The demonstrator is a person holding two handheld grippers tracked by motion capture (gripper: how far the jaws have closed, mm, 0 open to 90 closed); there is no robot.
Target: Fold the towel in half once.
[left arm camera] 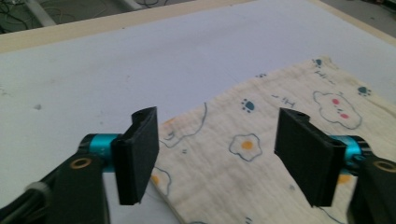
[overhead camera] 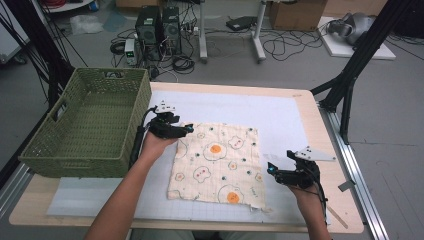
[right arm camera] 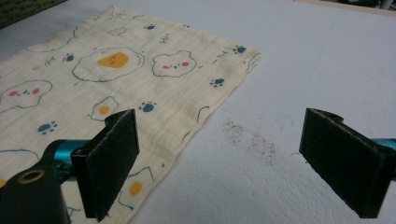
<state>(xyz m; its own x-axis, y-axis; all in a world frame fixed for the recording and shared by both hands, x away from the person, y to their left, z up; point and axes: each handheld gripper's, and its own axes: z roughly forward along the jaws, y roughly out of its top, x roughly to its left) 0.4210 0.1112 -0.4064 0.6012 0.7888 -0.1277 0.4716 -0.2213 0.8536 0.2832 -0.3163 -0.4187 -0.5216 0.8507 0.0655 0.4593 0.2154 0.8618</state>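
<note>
A cream cloth printed with fried eggs, bears and paw prints lies flat on the white grid mat. My left gripper hovers at the cloth's far left corner. In the left gripper view its jaws stand apart over that corner of the cloth, and the pads press on nothing. My right gripper stays by the cloth's right edge, near the front. The right gripper view has its jaws wide open, one over the cloth's edge, the other over bare mat.
A green woven basket stands at the table's left side, close behind my left hand. A dark speckled smudge marks the mat between the right jaws. The wooden table edge runs along the right, with black frame legs and floor cables beyond.
</note>
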